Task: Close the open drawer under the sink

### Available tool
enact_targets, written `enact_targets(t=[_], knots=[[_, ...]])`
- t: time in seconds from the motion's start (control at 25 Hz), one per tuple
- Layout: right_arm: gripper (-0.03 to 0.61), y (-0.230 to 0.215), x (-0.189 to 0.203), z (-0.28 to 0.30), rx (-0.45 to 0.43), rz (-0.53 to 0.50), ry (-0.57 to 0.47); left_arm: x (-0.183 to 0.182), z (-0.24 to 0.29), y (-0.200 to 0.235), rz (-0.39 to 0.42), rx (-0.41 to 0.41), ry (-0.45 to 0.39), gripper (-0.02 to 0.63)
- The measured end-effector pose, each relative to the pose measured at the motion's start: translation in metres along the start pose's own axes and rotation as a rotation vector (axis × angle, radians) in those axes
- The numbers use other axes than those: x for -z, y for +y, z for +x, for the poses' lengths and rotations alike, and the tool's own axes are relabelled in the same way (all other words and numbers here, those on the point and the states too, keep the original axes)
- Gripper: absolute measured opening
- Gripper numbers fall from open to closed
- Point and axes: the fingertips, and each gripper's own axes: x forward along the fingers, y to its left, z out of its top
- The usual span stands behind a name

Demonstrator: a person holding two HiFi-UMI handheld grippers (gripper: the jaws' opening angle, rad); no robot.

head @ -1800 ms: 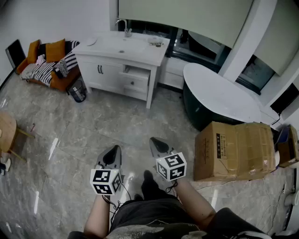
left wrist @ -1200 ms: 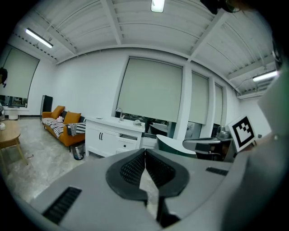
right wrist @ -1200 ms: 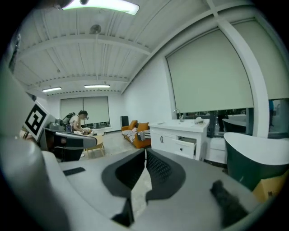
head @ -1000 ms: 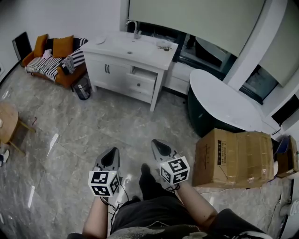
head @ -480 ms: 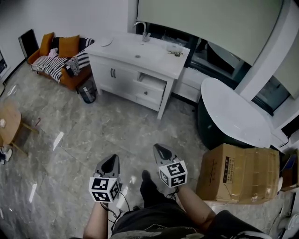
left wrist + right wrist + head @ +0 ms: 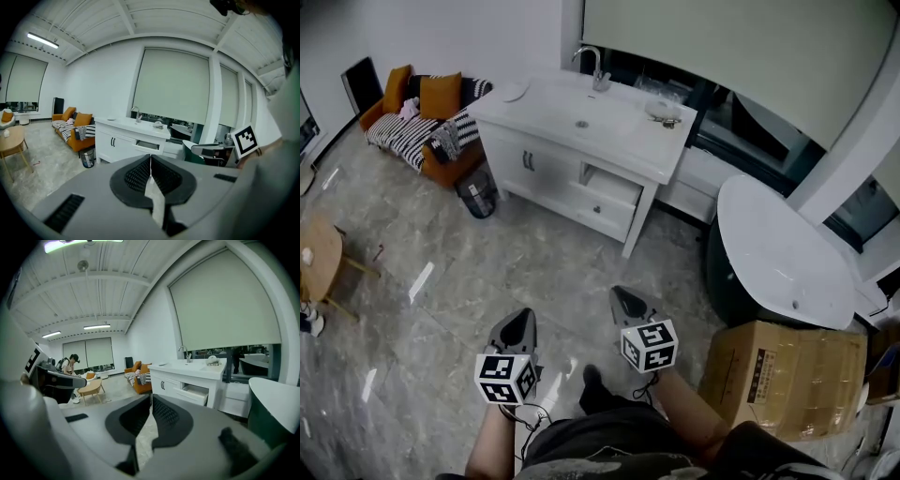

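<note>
The white sink cabinet stands against the far wall, with a faucet on top. Its upper drawer on the right side is pulled out; it also shows in the left gripper view as the drawer and in the right gripper view as the drawer. My left gripper and right gripper hang over the marble floor, well short of the cabinet and pointing toward it. Both are shut with nothing between the jaws, as the left gripper and right gripper show close up.
An orange sofa and a dark bin sit left of the cabinet. A round wooden table is at the far left. A dark tub with a white top and a cardboard box stand to the right.
Both grippers have been carried forward across the floor toward the cabinet, which now looks larger and nearer. The cardboard box has slid toward the lower right. The jaws stayed shut.
</note>
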Motion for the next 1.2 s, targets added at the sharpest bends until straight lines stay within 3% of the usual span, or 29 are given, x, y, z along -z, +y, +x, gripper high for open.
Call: enact_targets(t=[0.32, 0.44, 0.84, 1.2], knots=[[0.031, -0.079, -0.021, 0.043, 0.026, 0.040, -0.020, -0.036, 0.073, 0.001, -0.059, 0.001, -0.034, 0.015], [0.031, -0.097, -0.023, 0.052, 0.037, 0.071, -0.025, -0.047, 0.088, 0.006, -0.035, -0.013, -0.035, 0.015], [0.031, -0.105, -0.010, 0.076, 0.036, 0.124, 0.006, -0.063, 0.130, 0.016, -0.005, 0.014, -0.004, 0.015], [0.031, -0.120, -0.015, 0.128, 0.145, 0.186, 0.005, -0.087, 0.208, 0.056, 0.072, 0.129, 0.015, 0.015]])
